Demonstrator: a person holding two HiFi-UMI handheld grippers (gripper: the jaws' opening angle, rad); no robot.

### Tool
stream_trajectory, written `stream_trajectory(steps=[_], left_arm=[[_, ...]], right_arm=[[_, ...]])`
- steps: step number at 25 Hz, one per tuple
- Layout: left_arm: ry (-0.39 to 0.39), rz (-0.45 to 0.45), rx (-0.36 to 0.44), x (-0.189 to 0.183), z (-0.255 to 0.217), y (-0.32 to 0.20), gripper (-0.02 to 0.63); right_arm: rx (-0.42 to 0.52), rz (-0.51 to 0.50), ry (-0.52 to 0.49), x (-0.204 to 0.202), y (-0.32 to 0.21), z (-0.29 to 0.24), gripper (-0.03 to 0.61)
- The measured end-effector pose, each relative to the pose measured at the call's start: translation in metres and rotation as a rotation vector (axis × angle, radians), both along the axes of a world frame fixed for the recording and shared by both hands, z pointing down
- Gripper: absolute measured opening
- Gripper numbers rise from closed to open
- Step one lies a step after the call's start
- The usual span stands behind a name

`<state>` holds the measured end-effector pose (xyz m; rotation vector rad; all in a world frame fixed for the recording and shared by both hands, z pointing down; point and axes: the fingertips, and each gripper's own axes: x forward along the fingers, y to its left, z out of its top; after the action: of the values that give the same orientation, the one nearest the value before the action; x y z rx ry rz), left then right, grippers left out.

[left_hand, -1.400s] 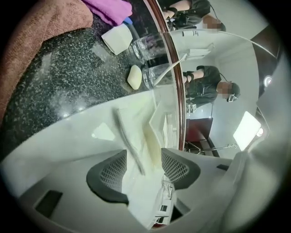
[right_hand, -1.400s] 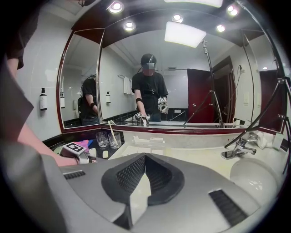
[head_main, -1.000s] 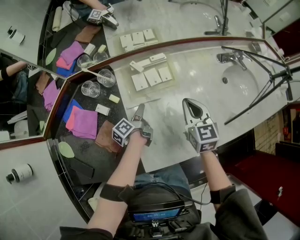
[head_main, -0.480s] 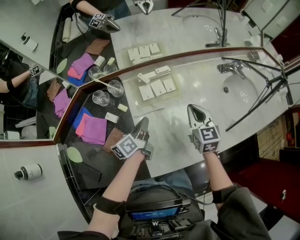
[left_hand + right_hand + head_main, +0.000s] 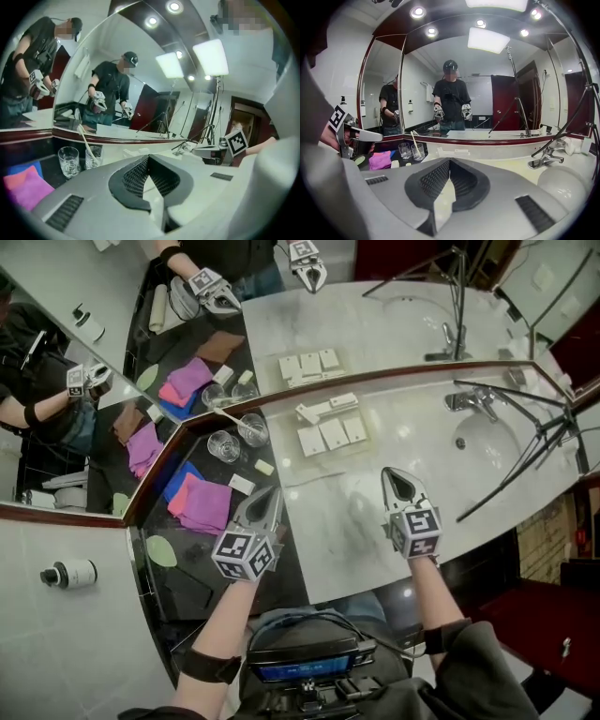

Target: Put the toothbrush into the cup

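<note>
A white toothbrush [image 5: 225,412] stands slanted in a clear glass cup [image 5: 253,429] at the back of the dark ledge; a second, empty glass [image 5: 223,444] is beside it. The same toothbrush [image 5: 84,138] and cup [image 5: 93,157] show in the left gripper view, and the toothbrush [image 5: 414,139] shows far left in the right gripper view. My left gripper [image 5: 267,493] hovers over the ledge's edge, shut, with nothing between its pads [image 5: 148,158]. My right gripper [image 5: 396,474] is held over the marble counter, shut and empty [image 5: 450,161]. A thin pale strip [image 5: 307,481] lies on the counter between them.
A white tray [image 5: 333,432] of flat packets sits behind the grippers. Pink and blue cloths [image 5: 211,502], small soaps [image 5: 265,467] and a green leaf dish [image 5: 161,551] lie on the dark ledge. A basin [image 5: 487,442], faucet [image 5: 469,401] and tripod legs [image 5: 539,427] stand at the right. Mirrors line the back.
My left gripper has lifted off the counter, shifted left toward the dark ledge, and rolled so its marker cube faces up. The right gripper has stayed put.
</note>
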<state>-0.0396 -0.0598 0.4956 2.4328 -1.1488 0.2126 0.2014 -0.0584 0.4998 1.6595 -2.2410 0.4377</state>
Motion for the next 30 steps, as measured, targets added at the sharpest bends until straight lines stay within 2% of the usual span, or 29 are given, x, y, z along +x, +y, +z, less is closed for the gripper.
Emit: stream_trajectory(steps=[4, 7, 16, 19, 21, 27, 30], left_arm=[[-0.065, -0.032, 0.034, -0.025, -0.006, 0.001, 0.002], [-0.109, -0.055, 0.013, -0.042, -0.002, 0.001, 0.002], [-0.084, -0.137, -0.017, -0.058, 0.003, -0.005, 0.002], [-0.048, -0.169, -0.057, -0.06, 0.008, -0.017, 0.08], [-0.018, -0.196, -0.083, -0.062, 0.013, -0.031, 0.087], [0.026, -0.234, -0.142, -0.065, 0.028, -0.085, 0.199], [0.048, -0.26, -0.165, -0.069, 0.037, -0.113, 0.211]], right_arm=[[0.006, -0.033, -0.002, -0.013, 0.001, -0.001, 0.02], [0.007, -0.033, -0.006, -0.016, 0.0, -0.001, 0.02], [-0.001, -0.066, 0.001, -0.029, -0.005, 0.001, 0.02], [-0.001, -0.092, 0.013, -0.038, -0.005, 0.001, 0.02], [0.002, -0.111, 0.022, -0.044, -0.004, 0.001, 0.02], [-0.004, -0.133, 0.012, -0.058, -0.007, 0.005, 0.02], [-0.013, -0.139, 0.004, -0.063, -0.011, 0.01, 0.02]])
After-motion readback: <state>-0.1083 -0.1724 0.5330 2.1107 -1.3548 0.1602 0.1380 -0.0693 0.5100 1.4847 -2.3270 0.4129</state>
